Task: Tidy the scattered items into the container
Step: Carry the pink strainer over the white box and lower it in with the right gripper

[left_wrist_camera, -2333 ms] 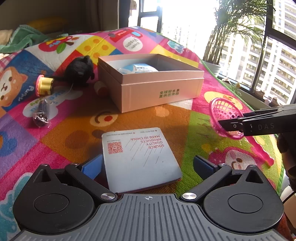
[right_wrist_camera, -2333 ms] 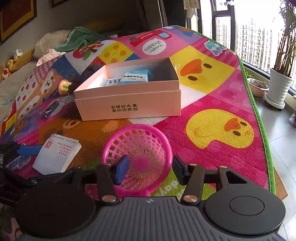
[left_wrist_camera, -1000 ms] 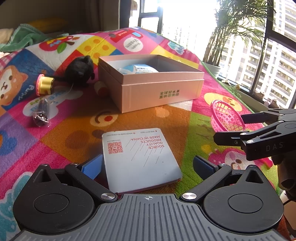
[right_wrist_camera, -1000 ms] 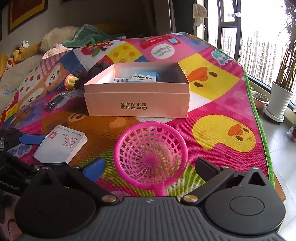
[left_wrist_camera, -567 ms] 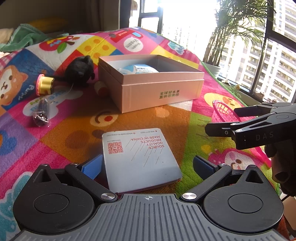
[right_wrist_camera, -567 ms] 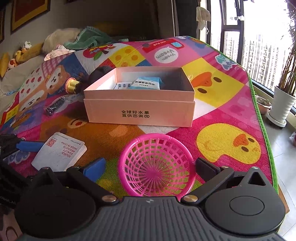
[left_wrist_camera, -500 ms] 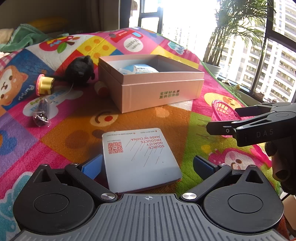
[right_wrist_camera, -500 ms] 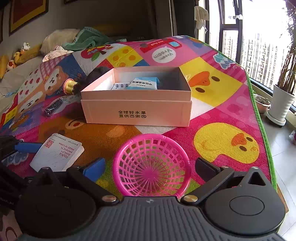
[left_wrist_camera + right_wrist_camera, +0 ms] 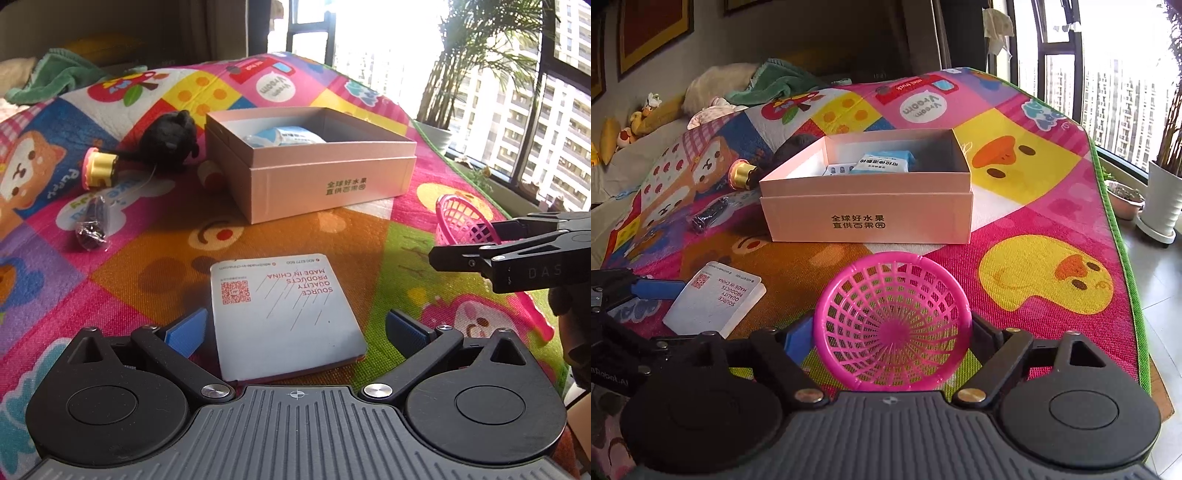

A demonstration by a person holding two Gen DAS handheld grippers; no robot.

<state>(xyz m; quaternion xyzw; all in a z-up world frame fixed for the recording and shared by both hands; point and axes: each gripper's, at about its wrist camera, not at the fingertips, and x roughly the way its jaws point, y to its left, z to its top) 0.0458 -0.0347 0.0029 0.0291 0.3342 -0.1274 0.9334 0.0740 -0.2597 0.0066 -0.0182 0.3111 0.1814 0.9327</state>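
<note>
The pink plastic basket (image 9: 890, 325) sits on the play mat in front of the open pink cardboard box (image 9: 864, 218). My right gripper (image 9: 890, 343) has the basket between its fingers; the jaws are closing and both pads touch the rim. In the left wrist view a white printed card pack (image 9: 280, 306) lies flat between the fingers of my left gripper (image 9: 295, 332), which is open with its pads clear of the pack. The box (image 9: 325, 181) holds a blue-and-white packet. The right gripper (image 9: 480, 243) and the basket (image 9: 461, 225) also show at that view's right edge.
Left of the box lie a black plush toy (image 9: 168, 140), a yellow and pink cap-like item (image 9: 99, 171) and a small dark bagged item (image 9: 92, 225). The mat's green edge (image 9: 1123, 258) runs along the right, with tiled floor and a white plant pot (image 9: 1160, 199) beyond.
The right gripper's jaws have narrowed from wide apart to the basket's rim, and it has come closer to the basket. The left gripper and the card pack stayed still.
</note>
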